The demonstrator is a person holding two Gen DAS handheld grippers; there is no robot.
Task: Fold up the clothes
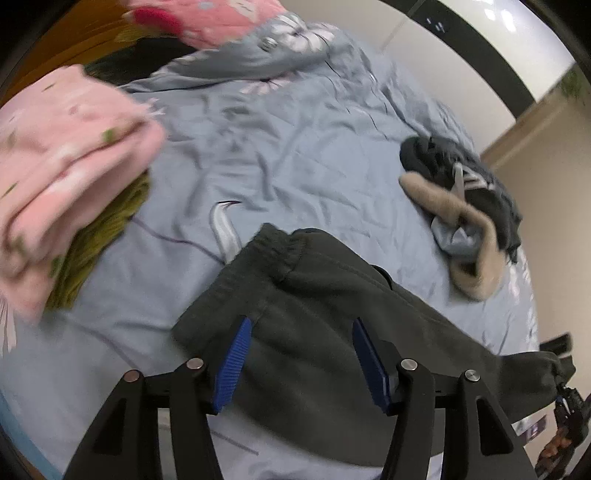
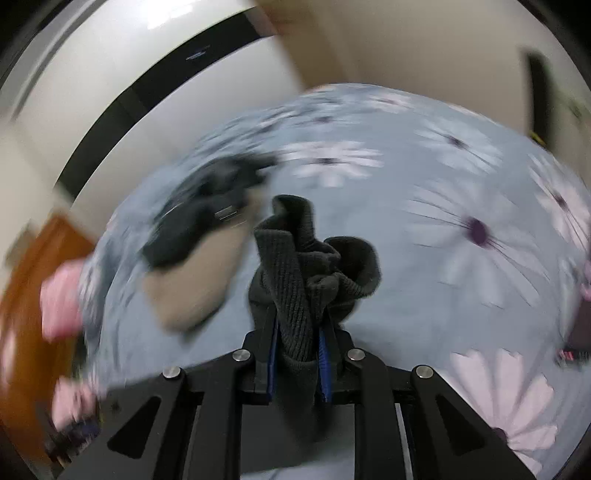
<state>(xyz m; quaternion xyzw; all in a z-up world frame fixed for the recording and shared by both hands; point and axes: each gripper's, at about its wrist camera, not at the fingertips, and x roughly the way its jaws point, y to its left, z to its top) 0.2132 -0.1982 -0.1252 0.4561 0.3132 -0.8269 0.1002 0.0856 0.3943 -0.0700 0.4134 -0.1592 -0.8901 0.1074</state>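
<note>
Dark sweatpants (image 1: 306, 295) cuff pinched in right gripper (image 2: 297, 332), blue bedspread (image 1: 295, 155) beyond

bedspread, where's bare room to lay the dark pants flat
The bedspread is bare mid-bed, between the pink folded stack and the dark-and-tan clothes pile, beyond the dark pants. The far end is crowded with the pink pillow.

Dark grey sweatpants (image 1: 314, 325) sprawled on bed (one cuff (image 2: 295, 258) lifted).
</note>
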